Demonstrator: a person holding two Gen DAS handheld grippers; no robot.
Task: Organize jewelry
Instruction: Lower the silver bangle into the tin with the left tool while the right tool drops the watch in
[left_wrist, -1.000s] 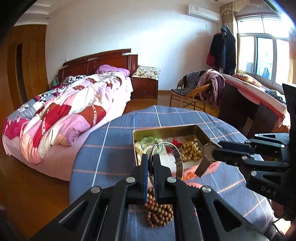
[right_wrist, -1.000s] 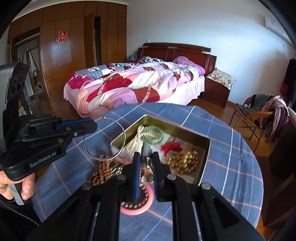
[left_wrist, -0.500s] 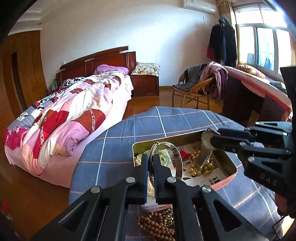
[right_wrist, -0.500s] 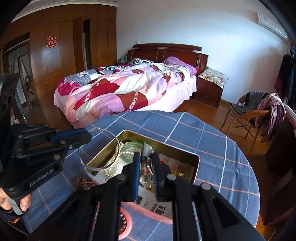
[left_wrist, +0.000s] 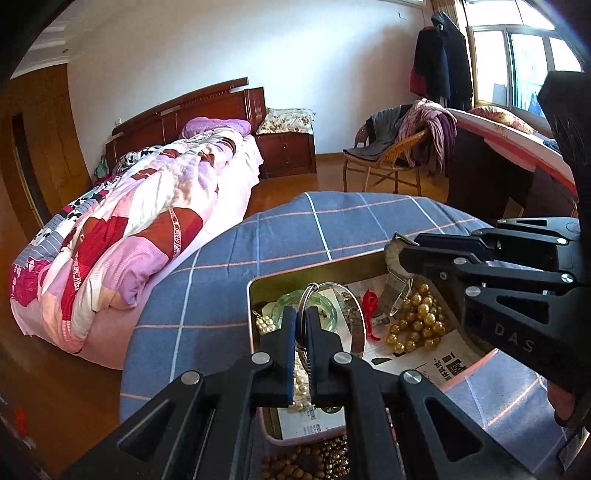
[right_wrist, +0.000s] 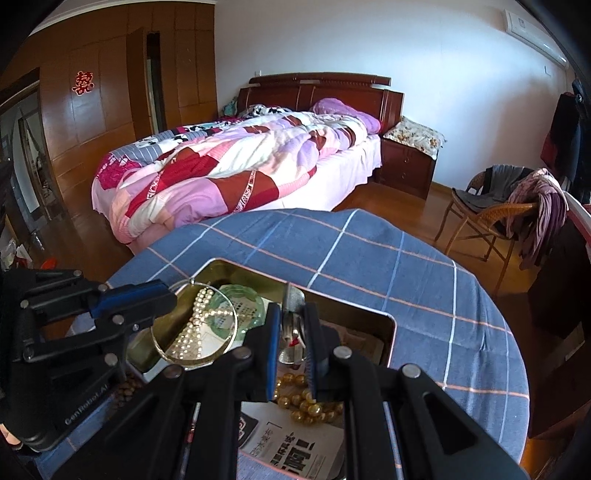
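Observation:
A gold tin box (left_wrist: 317, 272) (right_wrist: 384, 325) sits on the round blue checked table. It holds a green bangle (left_wrist: 328, 314) (right_wrist: 251, 306), pearl strands (right_wrist: 195, 325), gold beads (left_wrist: 417, 328) (right_wrist: 306, 402) and a red trinket (left_wrist: 369, 306). My left gripper (left_wrist: 301, 325) (right_wrist: 166, 295) is shut on a thin silver hoop bangle (left_wrist: 354, 306) (right_wrist: 195, 325), held over the box. My right gripper (right_wrist: 291, 325) (left_wrist: 402, 254) is shut on a silver mesh watch band (left_wrist: 397, 284) (right_wrist: 291, 302), also over the box.
Brown wooden beads (left_wrist: 306, 461) lie on the table (right_wrist: 369, 251) by the box's near edge. A bed (left_wrist: 147, 206) stands beyond the table at left. A wicker chair (left_wrist: 388, 158) with clothes and a desk stand at the right.
Both grippers have moved forward and down over the box with the hoop bangle and the watch band still held. The box now sits right under them.

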